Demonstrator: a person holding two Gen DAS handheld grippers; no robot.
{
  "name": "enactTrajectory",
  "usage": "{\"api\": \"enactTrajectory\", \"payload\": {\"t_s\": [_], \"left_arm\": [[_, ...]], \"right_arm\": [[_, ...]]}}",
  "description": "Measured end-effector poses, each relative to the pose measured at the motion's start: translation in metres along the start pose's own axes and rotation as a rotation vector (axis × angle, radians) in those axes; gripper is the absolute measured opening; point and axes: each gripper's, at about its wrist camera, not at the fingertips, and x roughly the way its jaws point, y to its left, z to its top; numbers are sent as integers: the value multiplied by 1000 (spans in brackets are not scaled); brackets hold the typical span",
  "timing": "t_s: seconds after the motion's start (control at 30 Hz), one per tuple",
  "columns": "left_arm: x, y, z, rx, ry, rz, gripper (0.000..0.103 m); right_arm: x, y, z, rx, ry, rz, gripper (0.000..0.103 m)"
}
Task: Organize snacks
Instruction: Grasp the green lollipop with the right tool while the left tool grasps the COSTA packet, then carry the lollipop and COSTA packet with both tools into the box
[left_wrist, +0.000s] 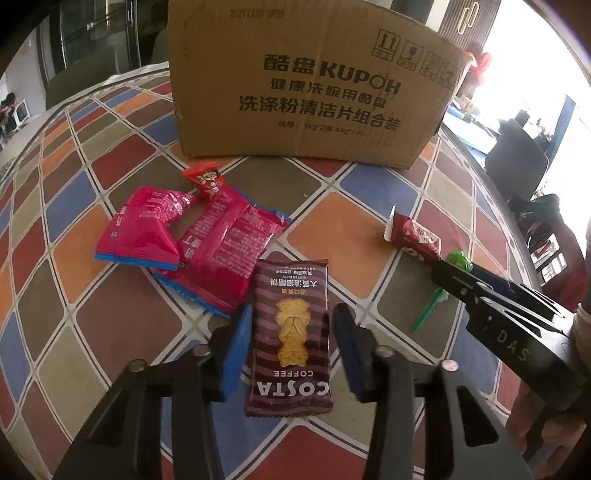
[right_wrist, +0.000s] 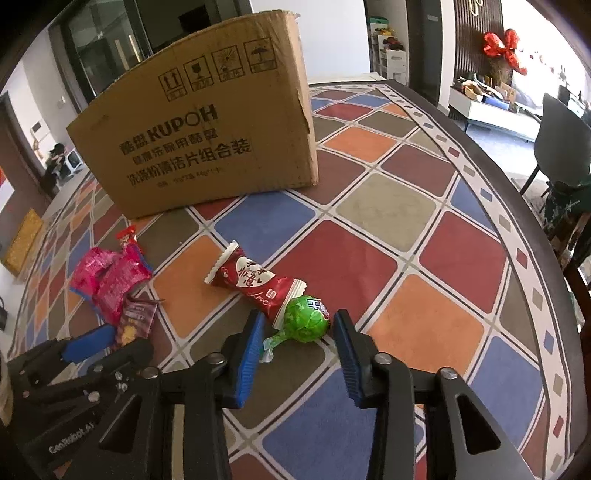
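Note:
A brown Costa Coffee biscuit packet (left_wrist: 290, 332) lies flat between the open fingers of my left gripper (left_wrist: 291, 325). Two pink snack packets (left_wrist: 192, 243) and a small red packet (left_wrist: 205, 181) lie behind it to the left. My right gripper (right_wrist: 299, 328) is open around the head of a green lollipop (right_wrist: 308, 323); the jaws are not touching it. A red candy bar (right_wrist: 255, 282) lies just beyond the lollipop. The right gripper also shows in the left wrist view (left_wrist: 448, 271). A cardboard box (left_wrist: 306, 81) stands at the back.
The table (right_wrist: 388, 206) has a cloth of coloured squares. Its curved dark edge (right_wrist: 517, 192) runs along the right. Chairs and furniture stand beyond it. In the right wrist view the left gripper (right_wrist: 88, 347) sits at the lower left by the Costa packet (right_wrist: 135, 319).

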Motion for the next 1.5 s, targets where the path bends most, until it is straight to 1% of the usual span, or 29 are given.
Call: {"api": "enactTrajectory", "payload": {"t_s": [0.13,0.23,0.3,0.33,0.37,0.43,0.53,0.57,0.6,0.63,0.73,0.9,0.97,1.03,1.13,1.23,1.27,1.3,1.33,1.37,1.43,1.5], "left_arm": [[1,-2,1,8,2,-9,40],[1,-3,1,12,1,-7,38],[0,-3,1,12,-5,-5,32],[-2,-3,1,15,-12,-3,27],[-4,-4,2,19,-16,-1,25],[-5,-4,3,24,-14,-3,23],[-4,-5,2,40,-16,2,25],[-4,-5,1,44,-11,4,34],[-4,-6,1,46,-8,4,41],[-4,-6,1,45,-9,12,52],[-1,-9,0,58,0,10,53],[3,-14,-2,82,-4,27,53],[3,-15,-3,90,-9,20,46],[2,-16,-3,93,-2,15,45],[2,-17,-2,97,7,12,47],[2,-20,-3,109,-1,29,47],[2,-21,-4,116,-5,37,41],[2,-21,-4,122,-11,46,41],[3,-21,-4,123,-12,42,40],[2,-19,-4,119,-10,31,37],[0,-16,-2,99,-5,1,35],[-5,-15,-1,87,-18,-2,35]], "right_arm": [[1,1,0,-1,-9,-2,36],[1,2,-1,-10,-11,-6,32],[0,3,-1,-14,-10,-2,29],[0,2,-2,-12,-10,1,29],[-1,2,-3,-9,-10,2,29],[-2,2,-4,-10,-8,3,27],[-6,5,-6,-18,-10,7,27],[-6,6,-7,-21,-11,8,27],[-7,7,-8,-24,-9,8,27],[-7,7,-9,-26,-8,7,27],[-9,8,-11,-23,-1,16,27],[-14,12,-13,-36,-7,27,27],[-15,13,-13,-38,-8,30,27],[-16,13,-13,-37,-7,37,27],[-16,14,-13,-43,-9,38,27],[-17,15,-13,-43,-9,41,27],[-16,15,-13,-44,-7,42,27],[-16,15,-13,-44,-7,43,27],[-17,15,-14,-45,-7,44,27],[-17,16,-14,-47,-8,43,27],[-18,17,-14,-50,-9,44,27],[-20,18,-14,-51,-11,48,27]]}}
